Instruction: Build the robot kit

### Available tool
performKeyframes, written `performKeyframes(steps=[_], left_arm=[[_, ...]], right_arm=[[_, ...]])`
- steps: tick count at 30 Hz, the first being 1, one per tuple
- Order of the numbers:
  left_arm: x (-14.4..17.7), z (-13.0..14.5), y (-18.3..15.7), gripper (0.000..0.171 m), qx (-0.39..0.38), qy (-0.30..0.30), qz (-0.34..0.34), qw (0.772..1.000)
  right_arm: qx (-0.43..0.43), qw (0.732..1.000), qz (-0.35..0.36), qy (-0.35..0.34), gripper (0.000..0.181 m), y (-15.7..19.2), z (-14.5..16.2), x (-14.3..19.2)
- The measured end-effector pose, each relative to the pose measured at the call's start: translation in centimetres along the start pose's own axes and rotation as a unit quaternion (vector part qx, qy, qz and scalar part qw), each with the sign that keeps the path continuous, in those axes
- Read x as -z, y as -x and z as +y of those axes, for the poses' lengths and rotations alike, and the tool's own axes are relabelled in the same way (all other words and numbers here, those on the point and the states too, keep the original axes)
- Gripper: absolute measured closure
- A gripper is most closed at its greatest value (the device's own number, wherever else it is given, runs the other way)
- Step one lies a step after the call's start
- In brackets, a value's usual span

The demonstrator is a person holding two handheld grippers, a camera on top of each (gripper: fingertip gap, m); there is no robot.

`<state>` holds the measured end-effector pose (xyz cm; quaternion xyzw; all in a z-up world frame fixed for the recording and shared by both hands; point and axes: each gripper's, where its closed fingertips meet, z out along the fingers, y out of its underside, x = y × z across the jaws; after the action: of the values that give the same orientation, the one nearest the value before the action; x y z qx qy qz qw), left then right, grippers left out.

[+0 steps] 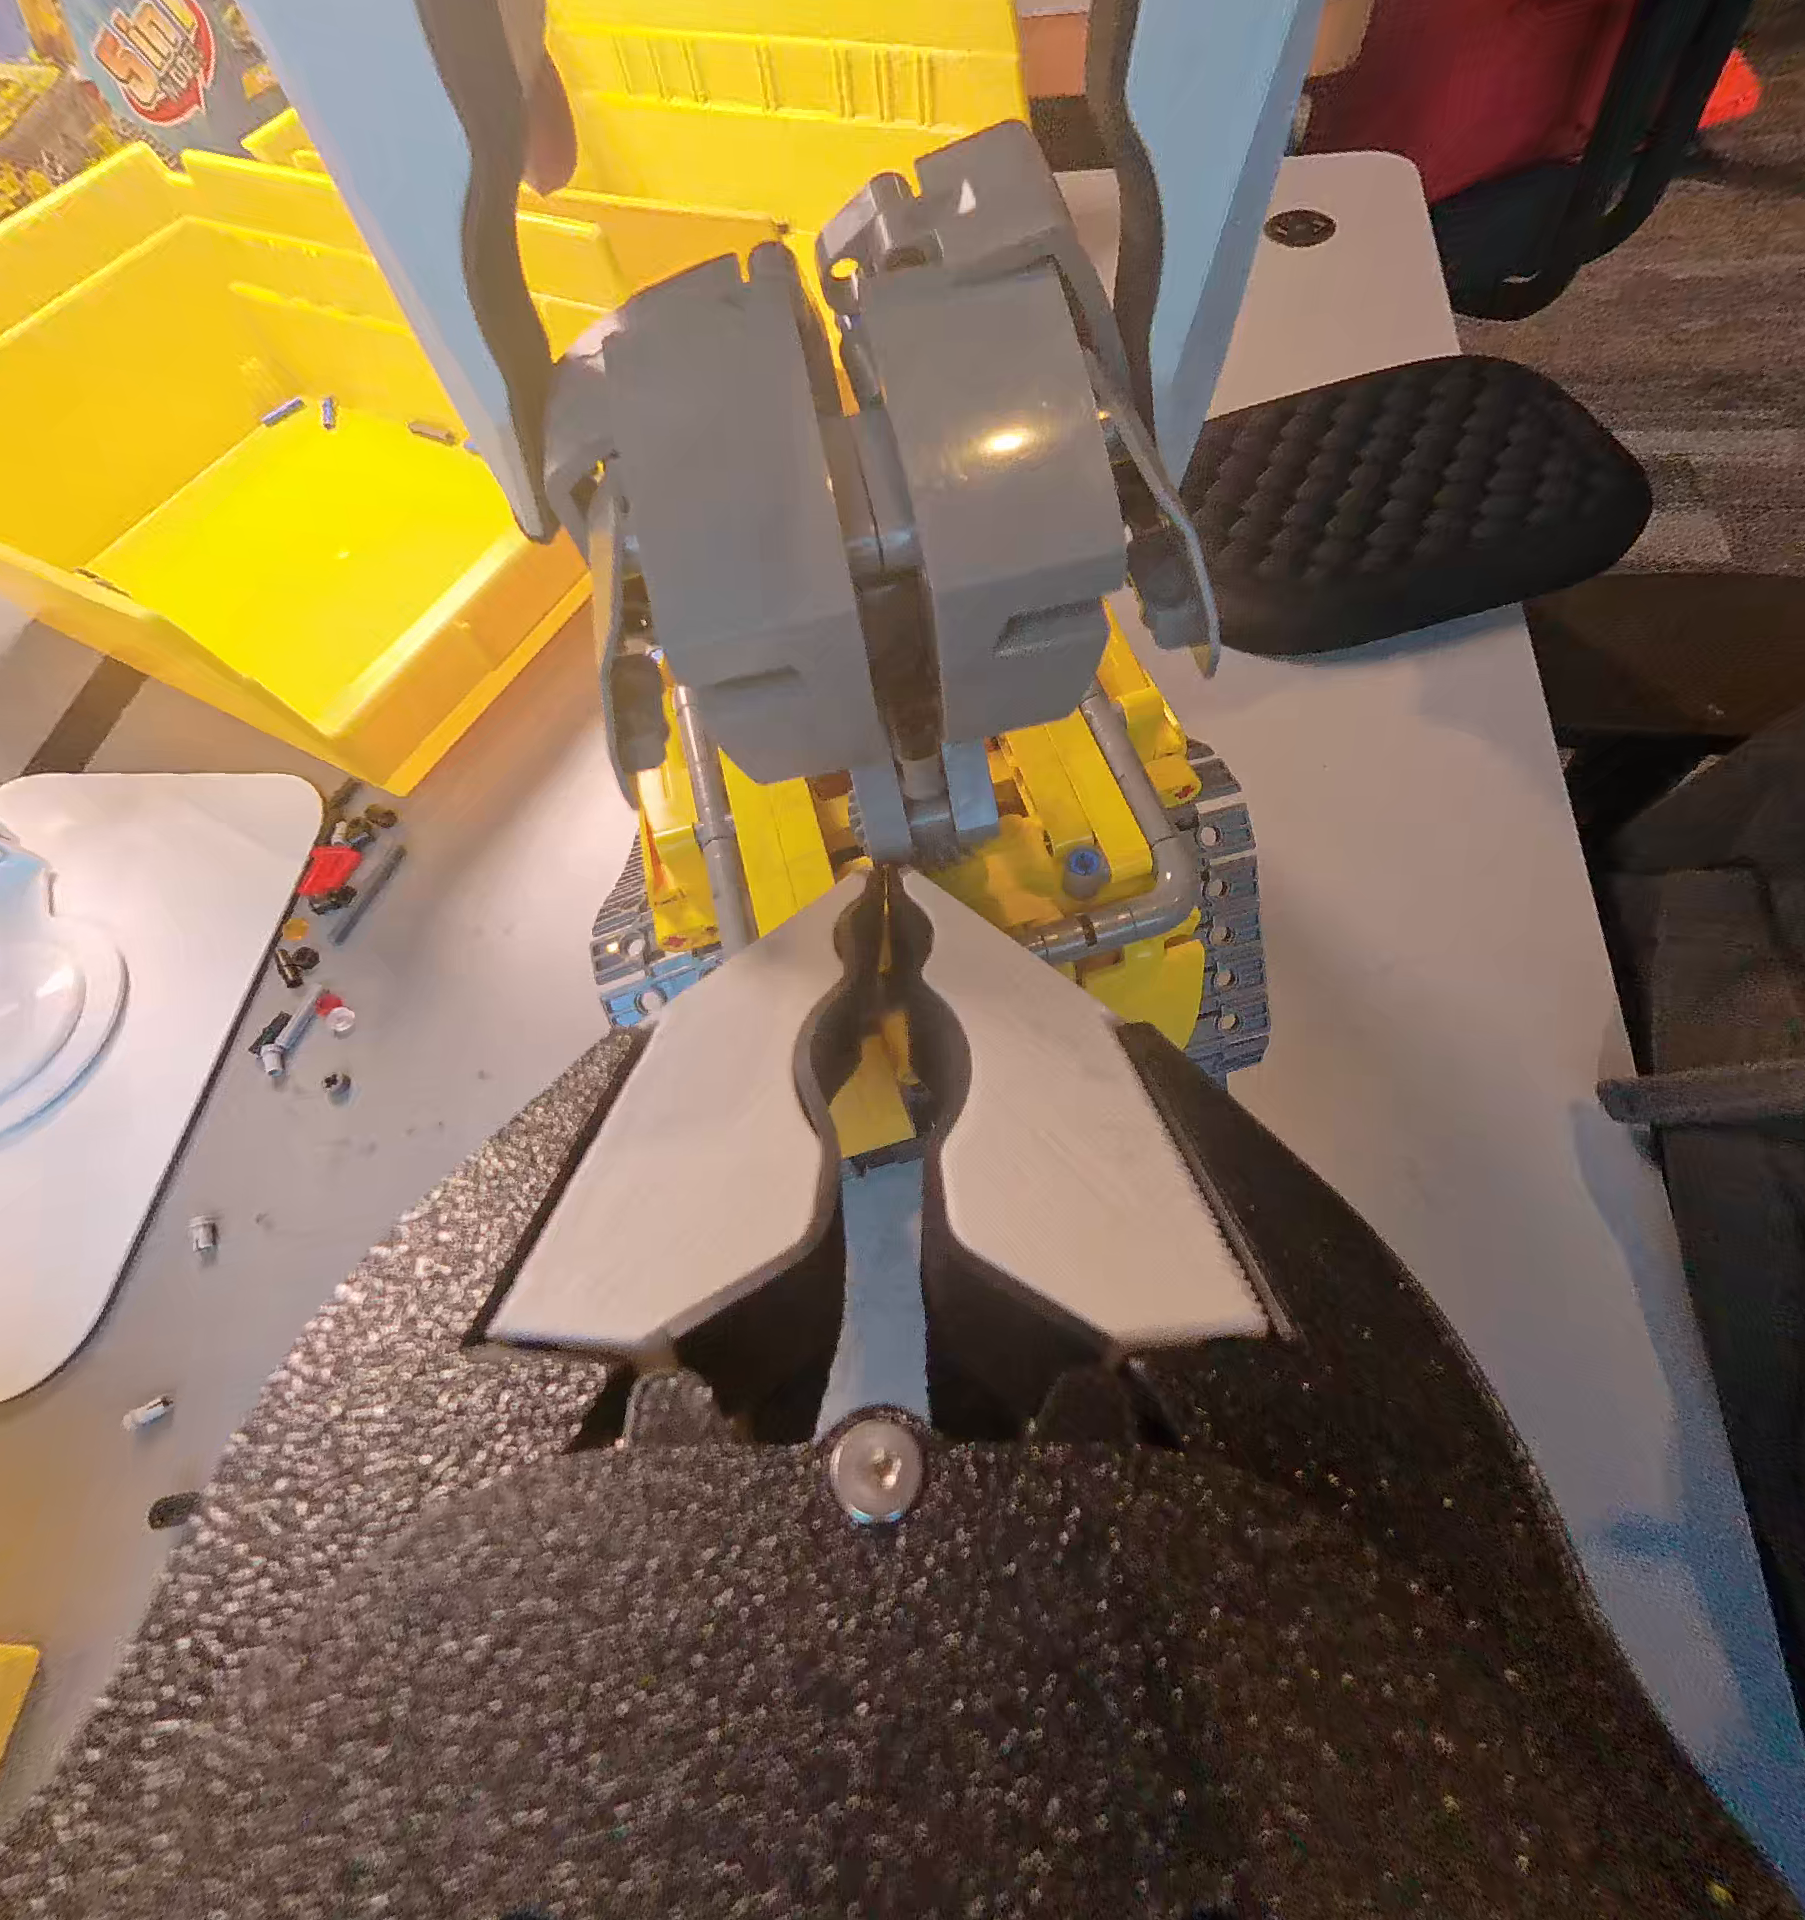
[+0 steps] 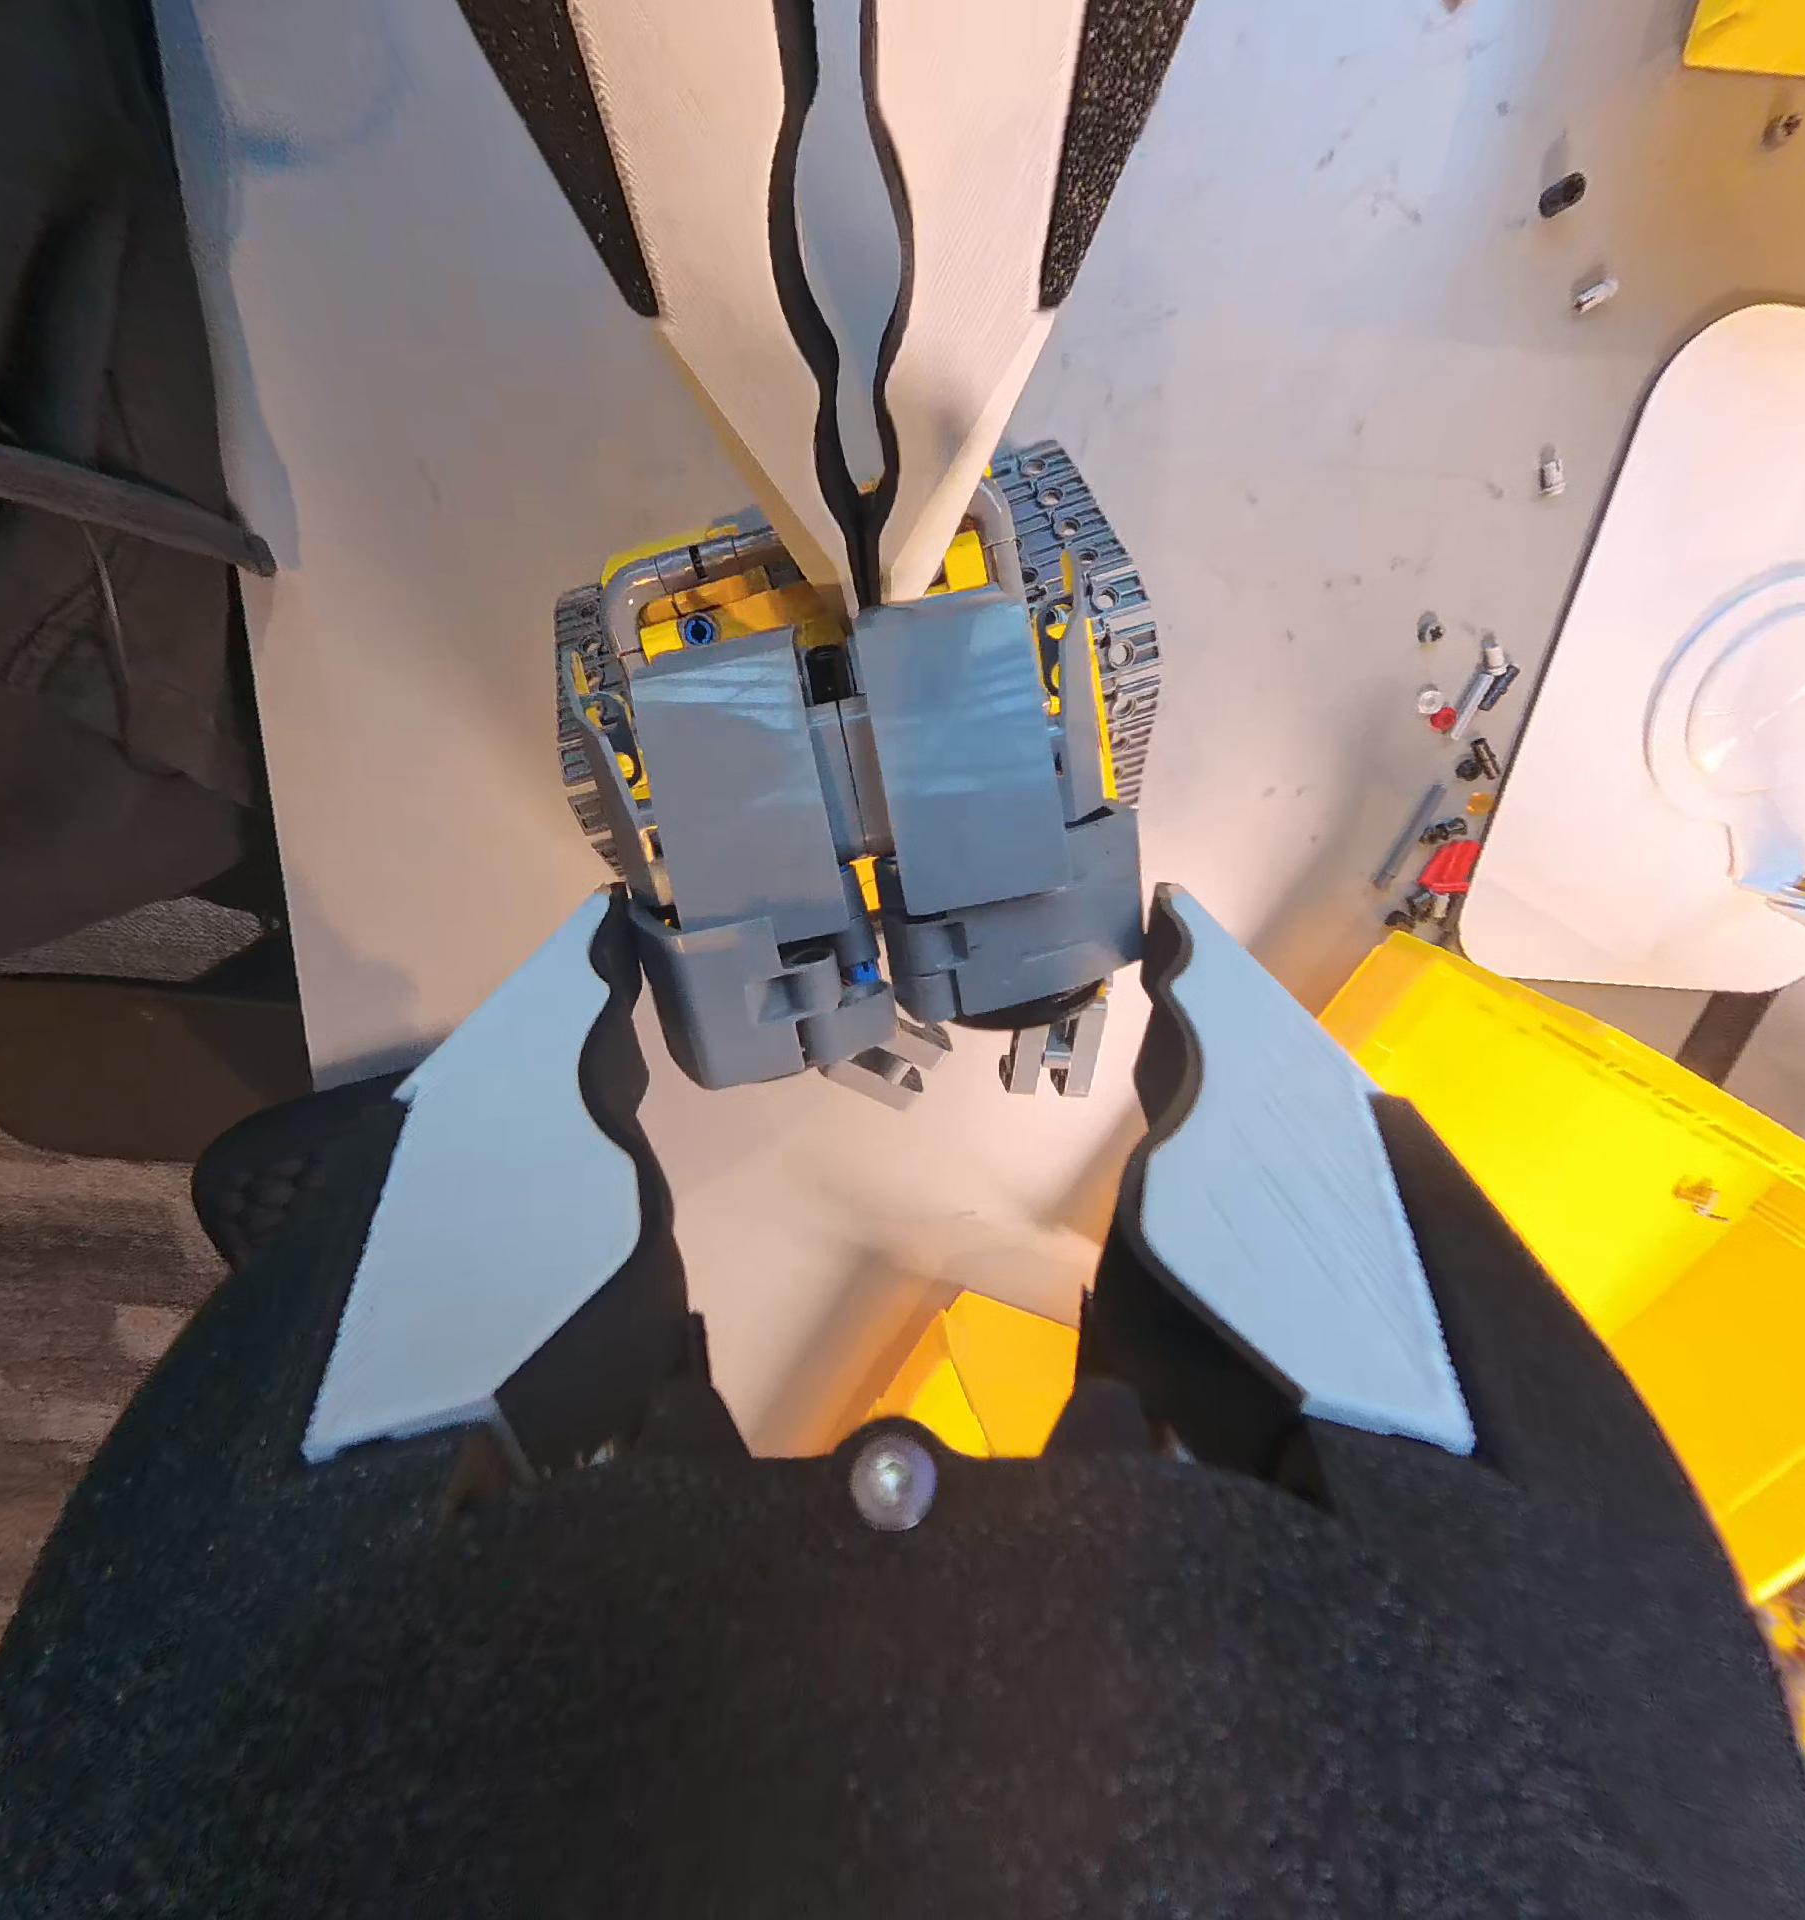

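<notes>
Left gripper [image 1: 885, 883] is pinching a part at the rear of the yellow-and-grey brick-built tracked vehicle [image 1: 856, 540] standing on the white table [image 1: 1397, 935]; what it pinches is hidden. Right gripper [image 2: 882, 935] is hovering released, fingers [image 2: 524, 1143] flanking the grey bucket [image 2: 773, 997].

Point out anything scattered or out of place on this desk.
Small loose building-toy pieces, red, black and grey, lie strewn on the white desk beside the white stand base, outside the yellow plastic bins. Nothing looks damaged.
</notes>
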<state>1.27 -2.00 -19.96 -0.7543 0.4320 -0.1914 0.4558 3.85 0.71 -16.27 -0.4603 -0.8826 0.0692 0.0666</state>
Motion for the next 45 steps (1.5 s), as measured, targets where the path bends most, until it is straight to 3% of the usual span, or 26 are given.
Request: performKeyframes(steps=[3,7,24,34,39,45], left_arm=[[1.0,-0.1,-0.2,0.161,-0.005,-0.012,0.012,1.000],[1.6,-1.3,0.6,0.164,0.030,-0.051,0.001,0.998],[-0.5,0.0,0.6,0.171,-0.032,0.021,-0.100,0.994],[-1.6,-0.3,3.4,0.171,-0.073,0.016,-0.065,0.995],[-2.0,-0.3,5.3,0.171,-0.065,-0.020,-0.016,0.998],[-2.3,-0.2,7.4,0.171,-0.069,-0.019,-0.006,0.997]], right_arm=[[-0.001,1.000,-0.002,0.009,0.084,0.0,0.5,-0.1],[-0.012,1.000,-0.009,-0.007,0.084,0.0,0.5,-0.1],[-0.083,0.977,-0.039,-0.192,0.080,0.1,-2.4,-0.4],[-0.175,0.955,-0.033,-0.236,0.082,-2.8,-1.6,-0.3],[-0.224,0.946,-0.017,-0.235,0.082,-4.8,-1.1,-0.3],[-0.272,0.935,-0.003,-0.229,0.082,-6.7,-0.9,-0.4]])
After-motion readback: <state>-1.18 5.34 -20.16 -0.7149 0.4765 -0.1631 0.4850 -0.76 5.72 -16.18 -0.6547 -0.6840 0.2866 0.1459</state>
